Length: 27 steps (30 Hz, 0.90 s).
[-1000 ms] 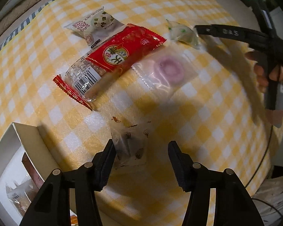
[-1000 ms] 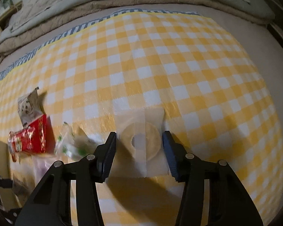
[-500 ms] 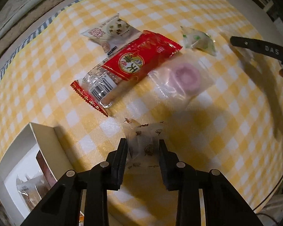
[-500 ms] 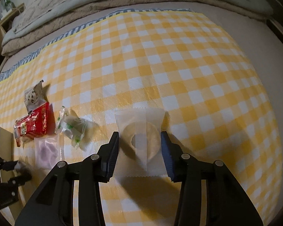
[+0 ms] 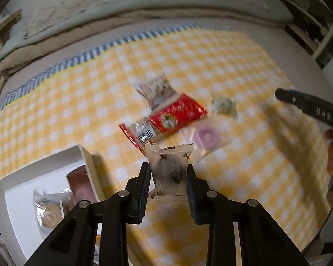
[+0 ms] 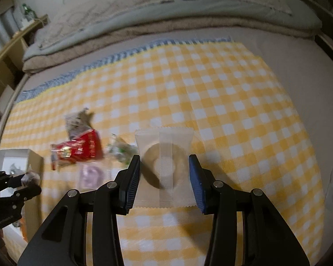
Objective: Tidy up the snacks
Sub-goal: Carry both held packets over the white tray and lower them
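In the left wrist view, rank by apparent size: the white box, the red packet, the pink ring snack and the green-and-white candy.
1. white box, partly cut off by the frame
2. red packet
3. pink ring snack and green-and-white candy: they look alike through the blur, so unranked.

Left gripper and right gripper both clamped, pointing steeply down
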Tool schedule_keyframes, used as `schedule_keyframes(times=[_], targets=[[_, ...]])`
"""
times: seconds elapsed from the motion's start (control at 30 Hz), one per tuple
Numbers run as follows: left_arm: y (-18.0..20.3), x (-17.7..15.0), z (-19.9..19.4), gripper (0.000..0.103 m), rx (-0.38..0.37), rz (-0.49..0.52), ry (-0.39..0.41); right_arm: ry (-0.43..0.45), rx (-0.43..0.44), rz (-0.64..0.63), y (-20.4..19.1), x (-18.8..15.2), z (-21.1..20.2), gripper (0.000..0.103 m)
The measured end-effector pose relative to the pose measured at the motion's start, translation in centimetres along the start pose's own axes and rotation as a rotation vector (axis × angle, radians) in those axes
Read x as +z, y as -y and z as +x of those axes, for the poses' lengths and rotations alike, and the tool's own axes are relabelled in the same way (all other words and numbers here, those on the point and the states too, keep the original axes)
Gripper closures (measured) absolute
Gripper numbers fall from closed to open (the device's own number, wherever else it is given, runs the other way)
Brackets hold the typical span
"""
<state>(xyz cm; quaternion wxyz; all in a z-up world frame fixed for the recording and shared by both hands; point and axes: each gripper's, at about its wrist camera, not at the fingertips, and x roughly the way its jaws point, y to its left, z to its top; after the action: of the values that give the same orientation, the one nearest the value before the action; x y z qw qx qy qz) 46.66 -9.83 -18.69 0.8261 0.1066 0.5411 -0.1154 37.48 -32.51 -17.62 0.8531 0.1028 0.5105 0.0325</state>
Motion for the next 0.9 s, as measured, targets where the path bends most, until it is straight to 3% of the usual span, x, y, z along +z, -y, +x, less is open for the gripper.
schedule_keyframes(times=[0.43,0.9], targets=[[-1.0,-2.5,-11.0,0.073,0.032,-0.125,0.215,0.131,0.060,-0.090,-5.6,0.4,-7.8,0.059],[-2.7,-7.6,-21.0,0.073,0.100,-0.144,0.286,0.205,0.109,-0.131,-10.4,-0.4,-13.9,0.059]])
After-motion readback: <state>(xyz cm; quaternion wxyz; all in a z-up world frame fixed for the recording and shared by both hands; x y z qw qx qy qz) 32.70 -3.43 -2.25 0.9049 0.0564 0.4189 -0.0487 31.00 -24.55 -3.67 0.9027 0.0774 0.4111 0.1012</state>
